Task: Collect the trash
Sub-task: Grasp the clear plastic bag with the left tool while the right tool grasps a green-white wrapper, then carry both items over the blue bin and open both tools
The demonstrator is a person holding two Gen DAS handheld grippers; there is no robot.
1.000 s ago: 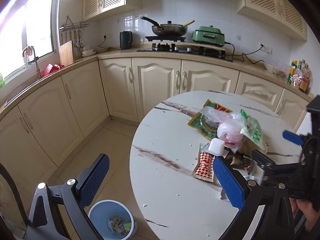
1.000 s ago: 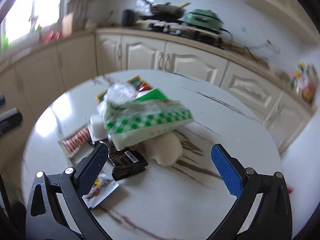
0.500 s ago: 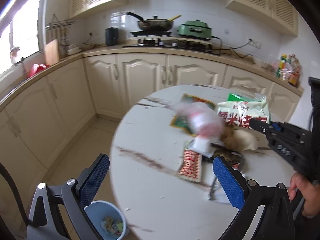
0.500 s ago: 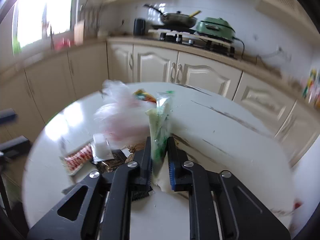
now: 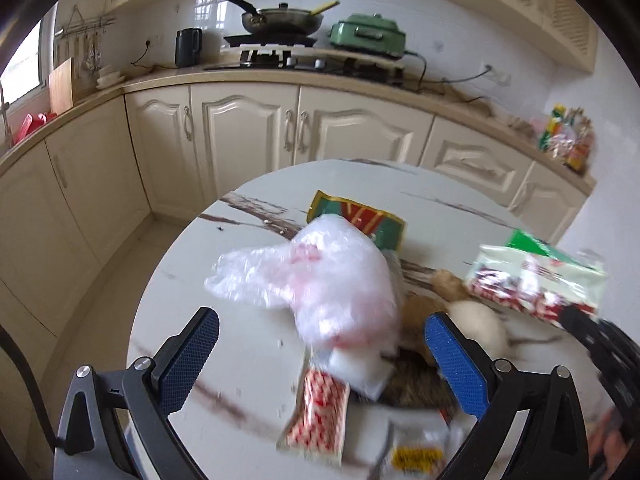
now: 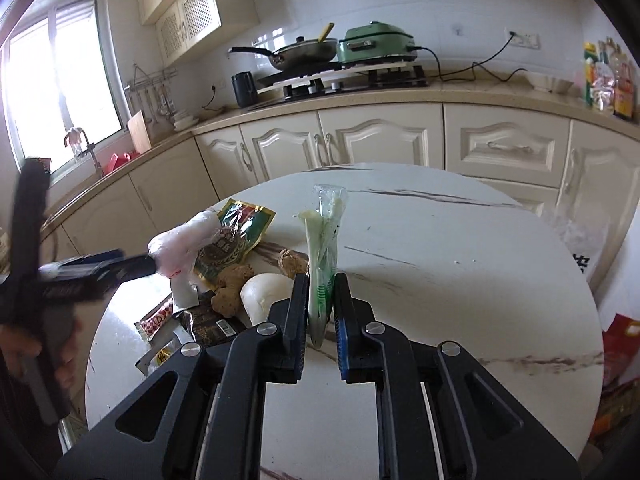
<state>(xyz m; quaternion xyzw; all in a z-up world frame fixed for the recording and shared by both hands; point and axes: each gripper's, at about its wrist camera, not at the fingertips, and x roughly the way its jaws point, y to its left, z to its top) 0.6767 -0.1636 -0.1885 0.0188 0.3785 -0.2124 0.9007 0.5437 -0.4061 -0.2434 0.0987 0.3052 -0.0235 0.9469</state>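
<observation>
My right tool (image 6: 321,312) pinches a green-and-white packet (image 6: 325,256) between its pads, its jaws having just closed on it (packet upright, edge-on in the right view); from the left wrist the same packet (image 5: 536,284) hangs clear above the counter (image 6: 460,272). My left tool (image 5: 320,364) stands spread, nothing between its pads, poised over the heap. Beneath it: a clear plastic bag (image 5: 320,280), blurred, lying on a white block (image 5: 360,372); a red-and-white wrapper (image 5: 320,412) just beside; a green-and-red pouch (image 5: 360,220) behind the bag. Ginger (image 6: 232,284) and a white bun (image 6: 266,294) lie by the right tool.
</observation>
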